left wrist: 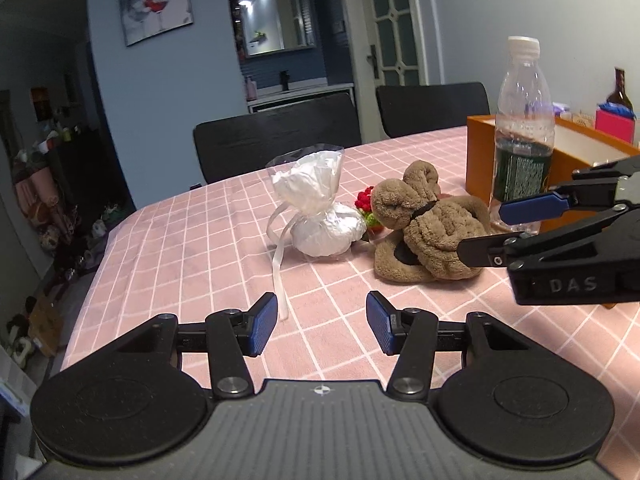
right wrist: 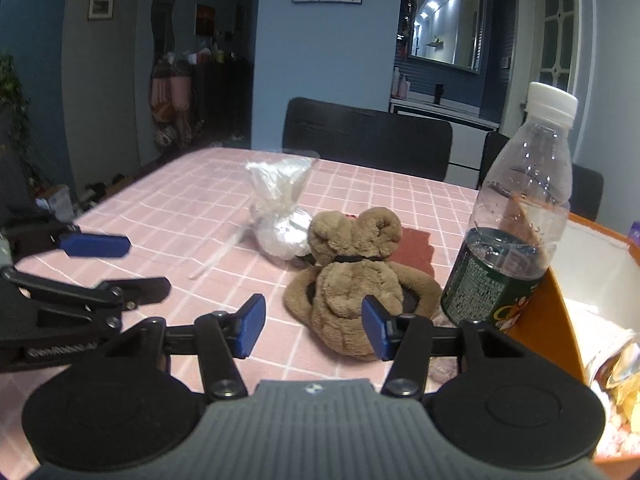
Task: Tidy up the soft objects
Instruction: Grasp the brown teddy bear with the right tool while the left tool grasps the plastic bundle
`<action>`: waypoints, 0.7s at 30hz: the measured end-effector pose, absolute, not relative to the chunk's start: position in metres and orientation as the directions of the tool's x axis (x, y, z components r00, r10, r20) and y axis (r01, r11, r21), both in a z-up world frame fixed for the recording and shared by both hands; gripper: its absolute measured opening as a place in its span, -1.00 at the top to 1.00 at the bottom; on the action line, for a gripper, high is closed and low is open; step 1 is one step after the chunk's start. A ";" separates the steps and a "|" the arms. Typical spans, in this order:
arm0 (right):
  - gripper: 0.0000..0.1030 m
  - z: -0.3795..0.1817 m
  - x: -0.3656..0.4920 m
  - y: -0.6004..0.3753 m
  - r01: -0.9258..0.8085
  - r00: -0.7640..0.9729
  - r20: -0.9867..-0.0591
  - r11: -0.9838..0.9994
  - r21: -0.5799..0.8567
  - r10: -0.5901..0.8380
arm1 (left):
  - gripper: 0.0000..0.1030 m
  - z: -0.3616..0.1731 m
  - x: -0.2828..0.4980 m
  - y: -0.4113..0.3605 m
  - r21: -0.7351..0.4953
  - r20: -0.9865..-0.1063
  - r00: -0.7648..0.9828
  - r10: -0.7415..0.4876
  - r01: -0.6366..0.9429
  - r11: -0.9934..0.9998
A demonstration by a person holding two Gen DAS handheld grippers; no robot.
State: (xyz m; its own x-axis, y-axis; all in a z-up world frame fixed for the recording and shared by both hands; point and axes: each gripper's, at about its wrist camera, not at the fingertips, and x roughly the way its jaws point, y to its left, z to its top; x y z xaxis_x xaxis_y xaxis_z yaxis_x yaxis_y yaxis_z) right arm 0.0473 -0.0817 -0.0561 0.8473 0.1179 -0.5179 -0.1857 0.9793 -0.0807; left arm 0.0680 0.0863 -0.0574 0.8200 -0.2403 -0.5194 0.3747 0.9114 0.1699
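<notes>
Pink checked table (left wrist: 160,264) runs under both claws. Orange box (right wrist: 560,320) sits right of the right gripper (right wrist: 314,326), open top, some crinkly packaging inside. Clear water bottle (right wrist: 516,224) stands just left of the box, ahead-right of that claw, looks nearly empty: light, would tip at a nudge.

Brown plush toy (right wrist: 352,276) lies directly ahead of the right gripper, flopped on the cloth, its near edge about level with the right fingertip. Jaws spread wide, holding nothing. Judgement: plush is light, squashy, not slippery, not fragile; pinch the thick body below the dark neck band, not a limp arm loop, which would just dangle.

White tied pouch (left wrist: 320,216) in clear wrap stands ahead of the left gripper (left wrist: 322,322), well apart, touching or just beside the plush on its far-left side. Ribbon trails toward the left claw. Left jaws also spread, empty. Wrap probably slick and crinkly; grab the cinched neck.

Small red-green knit thing (left wrist: 366,208) between pouch and plush, mostly hidden.
</notes>
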 end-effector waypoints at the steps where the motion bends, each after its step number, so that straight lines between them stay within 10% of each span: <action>1: -0.02 -0.058 0.051 -0.081 -0.182 0.848 -0.519 0.978 -0.099 0.106 | -0.18 -0.057 0.070 0.085 0.174 -0.520 0.819 -0.244 0.381 0.908; 21: -0.17 -0.087 0.146 -0.067 -0.124 0.822 -0.567 0.955 -0.269 -0.053 | -0.18 -0.062 0.112 0.079 0.173 -0.567 0.786 -0.248 0.407 0.897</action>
